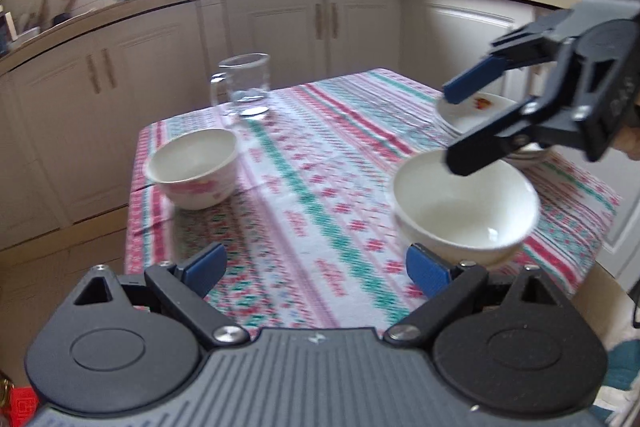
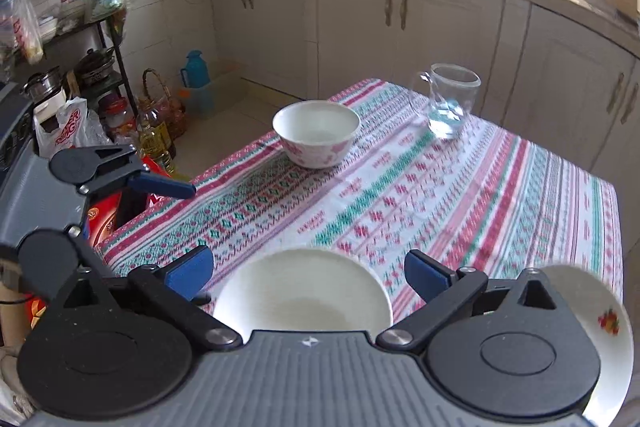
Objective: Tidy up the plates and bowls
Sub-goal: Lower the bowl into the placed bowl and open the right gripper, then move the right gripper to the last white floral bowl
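Observation:
A plain white bowl (image 1: pixel 464 203) (image 2: pixel 304 291) stands on the patterned tablecloth (image 1: pixel 320 187) near the right side. My right gripper (image 1: pixel 460 123) (image 2: pixel 308 275) hovers just over it, open, its blue pads clear of the rim. Behind it lies a stack of white plates (image 1: pixel 476 111) (image 2: pixel 600 327) with a fruit print. A white bowl with pink flowers (image 1: pixel 192 167) (image 2: pixel 316 135) sits at the table's far left corner. My left gripper (image 1: pixel 316 271) is open and empty above the near part of the table, between the two bowls.
A clear glass mug (image 1: pixel 244 87) (image 2: pixel 452 103) stands at the far edge of the table. Cream cabinets (image 1: pixel 280 27) run behind it. On the floor left of the table are an oil bottle (image 2: pixel 156 139), a red box (image 2: pixel 104 223) and a cluttered shelf (image 2: pixel 60 27).

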A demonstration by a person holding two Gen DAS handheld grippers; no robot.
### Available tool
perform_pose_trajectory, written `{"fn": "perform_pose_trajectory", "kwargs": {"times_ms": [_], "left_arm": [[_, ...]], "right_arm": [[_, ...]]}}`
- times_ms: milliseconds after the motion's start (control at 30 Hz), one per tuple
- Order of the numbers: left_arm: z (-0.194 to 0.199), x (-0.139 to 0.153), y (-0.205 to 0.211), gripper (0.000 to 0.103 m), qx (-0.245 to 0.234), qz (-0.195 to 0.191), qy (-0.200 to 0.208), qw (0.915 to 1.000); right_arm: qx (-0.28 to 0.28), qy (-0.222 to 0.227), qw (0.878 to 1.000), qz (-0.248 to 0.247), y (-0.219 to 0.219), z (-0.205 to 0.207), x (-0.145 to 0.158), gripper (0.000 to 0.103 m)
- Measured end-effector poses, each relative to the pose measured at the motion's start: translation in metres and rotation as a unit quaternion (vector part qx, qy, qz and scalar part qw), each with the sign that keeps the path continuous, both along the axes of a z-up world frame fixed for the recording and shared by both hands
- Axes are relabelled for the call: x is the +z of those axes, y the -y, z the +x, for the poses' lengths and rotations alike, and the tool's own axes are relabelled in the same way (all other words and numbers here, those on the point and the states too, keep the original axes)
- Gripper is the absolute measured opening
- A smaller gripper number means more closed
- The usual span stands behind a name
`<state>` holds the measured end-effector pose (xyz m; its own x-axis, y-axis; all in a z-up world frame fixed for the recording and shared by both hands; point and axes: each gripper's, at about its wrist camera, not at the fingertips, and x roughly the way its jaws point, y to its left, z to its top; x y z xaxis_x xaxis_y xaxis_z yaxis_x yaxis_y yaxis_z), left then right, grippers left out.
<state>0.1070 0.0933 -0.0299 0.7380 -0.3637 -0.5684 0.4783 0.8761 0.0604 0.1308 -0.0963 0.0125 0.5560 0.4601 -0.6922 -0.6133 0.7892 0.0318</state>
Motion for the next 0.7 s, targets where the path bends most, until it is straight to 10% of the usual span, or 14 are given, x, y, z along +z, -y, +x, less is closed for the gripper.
{"fn": "perform_pose_trajectory", "kwargs": {"times_ms": [700], "left_arm": [[0.091, -0.019, -0.044, 0.096, 0.069, -0.015, 0.036, 0.9968]], "right_arm": [[0.047, -0.007, 0.999, -0.019, -0.087, 0.106, 0.019, 0.103]]}}
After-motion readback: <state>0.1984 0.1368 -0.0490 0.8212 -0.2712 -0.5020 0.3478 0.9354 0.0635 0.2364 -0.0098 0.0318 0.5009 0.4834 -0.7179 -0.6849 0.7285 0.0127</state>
